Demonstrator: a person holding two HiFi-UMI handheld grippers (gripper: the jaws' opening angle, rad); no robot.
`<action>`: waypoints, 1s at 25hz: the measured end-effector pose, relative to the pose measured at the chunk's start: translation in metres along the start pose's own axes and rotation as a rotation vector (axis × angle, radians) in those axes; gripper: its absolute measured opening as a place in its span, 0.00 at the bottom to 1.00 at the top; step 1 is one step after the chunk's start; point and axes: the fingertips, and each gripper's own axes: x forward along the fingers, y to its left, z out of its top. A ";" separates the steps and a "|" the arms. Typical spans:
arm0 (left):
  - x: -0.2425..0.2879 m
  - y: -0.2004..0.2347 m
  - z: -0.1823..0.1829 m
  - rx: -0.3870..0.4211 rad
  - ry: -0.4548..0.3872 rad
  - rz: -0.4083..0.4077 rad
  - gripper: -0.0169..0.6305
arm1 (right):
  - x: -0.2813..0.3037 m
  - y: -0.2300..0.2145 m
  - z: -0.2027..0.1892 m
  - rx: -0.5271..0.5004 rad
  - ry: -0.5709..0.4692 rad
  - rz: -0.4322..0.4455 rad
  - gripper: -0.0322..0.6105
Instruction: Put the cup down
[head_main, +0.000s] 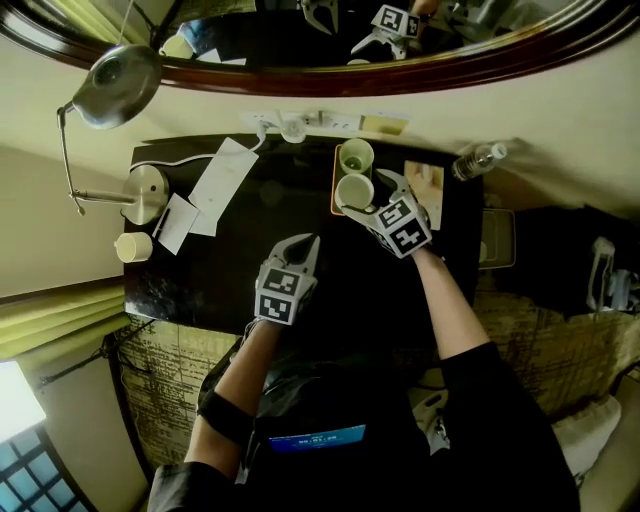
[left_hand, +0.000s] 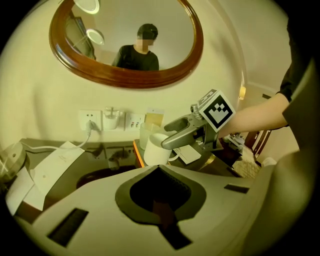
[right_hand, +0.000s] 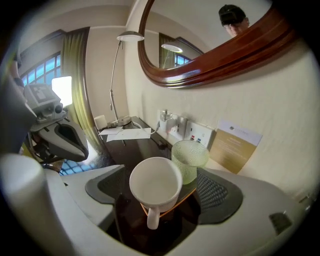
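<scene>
Between the right gripper's (right_hand: 160, 192) jaws sits the white cup (right_hand: 155, 182). The jaws are spread wide, with a gap on both sides, so neither pad is pressing on it. The cup is upright on the near end of an orange-edged tray (right_hand: 186, 196), handle pointing back at the camera, and a green textured glass (right_hand: 189, 160) stands just behind it on the same tray.

The left gripper's (left_hand: 159, 172) jaws are pressed together with nothing in them.

Pose-wise, from the head view the right forearm reaches forward and the gripper tilts down over the tray. The left arm is bent in closer, and its gripper hangs over the middle of the dark counter (head_main: 230, 275), short of the tray.

The views add different bits. The left gripper view catches the right gripper side-on, with its marker cube up top and one jaw crossing in front of the cup's rim. The right gripper view shows a printed card (right_hand: 234, 145) leaning on the wall by the sockets. Only the head view shows a clear plastic bottle (head_main: 478, 160) by the counter's far right corner, plus the desk lamp (head_main: 120, 80) and the papers (head_main: 222, 180) on the left.

Count: two grippers, one white cup, one green glass, one tray, one bottle, one lamp, and one oval wood-framed mirror (left_hand: 125, 80).
</scene>
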 end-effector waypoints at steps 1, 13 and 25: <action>-0.003 -0.001 0.004 0.006 -0.005 0.001 0.03 | -0.007 -0.003 0.003 0.016 -0.019 -0.017 0.79; -0.036 -0.011 0.047 0.077 -0.050 -0.044 0.03 | -0.131 -0.005 0.002 0.182 -0.137 -0.210 0.43; -0.047 -0.024 0.052 0.143 -0.063 -0.116 0.03 | -0.230 0.003 -0.090 0.466 -0.164 -0.471 0.05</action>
